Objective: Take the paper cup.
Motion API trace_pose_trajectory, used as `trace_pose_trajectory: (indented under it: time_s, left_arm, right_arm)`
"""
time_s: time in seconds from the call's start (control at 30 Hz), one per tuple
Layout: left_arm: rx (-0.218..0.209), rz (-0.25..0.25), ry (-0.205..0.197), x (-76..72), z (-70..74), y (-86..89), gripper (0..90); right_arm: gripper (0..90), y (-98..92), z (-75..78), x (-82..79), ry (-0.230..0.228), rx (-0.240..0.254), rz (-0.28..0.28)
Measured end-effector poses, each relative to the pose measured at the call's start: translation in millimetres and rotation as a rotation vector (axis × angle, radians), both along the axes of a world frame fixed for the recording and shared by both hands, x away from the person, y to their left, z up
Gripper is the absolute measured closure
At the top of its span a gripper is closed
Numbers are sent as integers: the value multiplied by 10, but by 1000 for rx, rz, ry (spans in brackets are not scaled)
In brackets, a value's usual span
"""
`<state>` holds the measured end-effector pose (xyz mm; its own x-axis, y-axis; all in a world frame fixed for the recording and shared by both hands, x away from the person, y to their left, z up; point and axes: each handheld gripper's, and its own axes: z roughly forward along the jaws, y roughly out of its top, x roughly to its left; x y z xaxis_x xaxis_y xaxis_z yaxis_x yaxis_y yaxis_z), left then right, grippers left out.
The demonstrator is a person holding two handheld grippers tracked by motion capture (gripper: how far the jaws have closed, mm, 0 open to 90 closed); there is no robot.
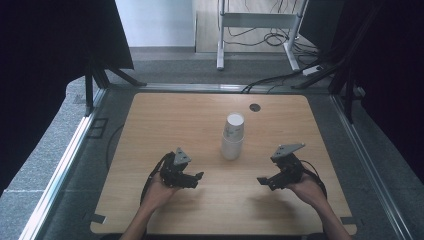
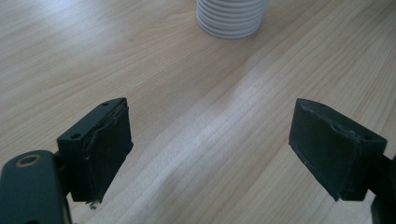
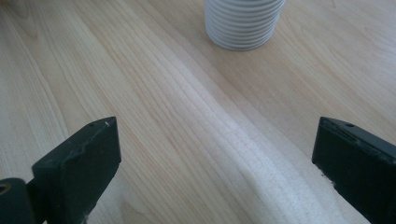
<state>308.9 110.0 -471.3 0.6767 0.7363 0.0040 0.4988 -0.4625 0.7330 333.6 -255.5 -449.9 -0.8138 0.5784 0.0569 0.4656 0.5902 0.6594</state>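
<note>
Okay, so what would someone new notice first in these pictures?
Probably the stack of white paper cups, standing upright alone near the middle of the wooden table. Next, the left hand-held gripper and right hand-held gripper, each with jaws open, flanking it on the near side and touching nothing.

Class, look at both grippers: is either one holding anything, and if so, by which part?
Nothing is held. The left gripper and right gripper both have open jaws over bare wooden table; the white stack of paper cups stands apart, untouched.
</note>
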Motion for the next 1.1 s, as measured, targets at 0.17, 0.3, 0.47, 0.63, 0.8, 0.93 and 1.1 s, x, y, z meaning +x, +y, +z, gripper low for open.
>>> trace_pose_trajectory:
  time_s: [0.17,0.3,0.47,0.63,0.8,0.93,1.1]
  left_arm:
    - [9,-9,-3,47,30,-52,129]
    - [21,-15,-3,82,53,-90,129]
    - [11,-26,-1,130,87,-119,129]
    - [7,-43,-1,182,103,-141,129]
    - [-1,-55,3,236,111,-169,128]
    - [-22,-59,11,292,119,-187,128]
    - [-39,-65,13,366,128,-214,129]
  right_arm:
    - [24,10,72,68,11,-11,-7]
    - [37,28,119,119,24,-17,-10]
    - [45,71,183,169,23,-28,-8]
    - [46,116,250,207,25,-41,3]
    - [49,134,298,274,35,-30,5]
    - [52,148,336,327,42,-29,7]
    - [52,167,400,394,41,-48,10]
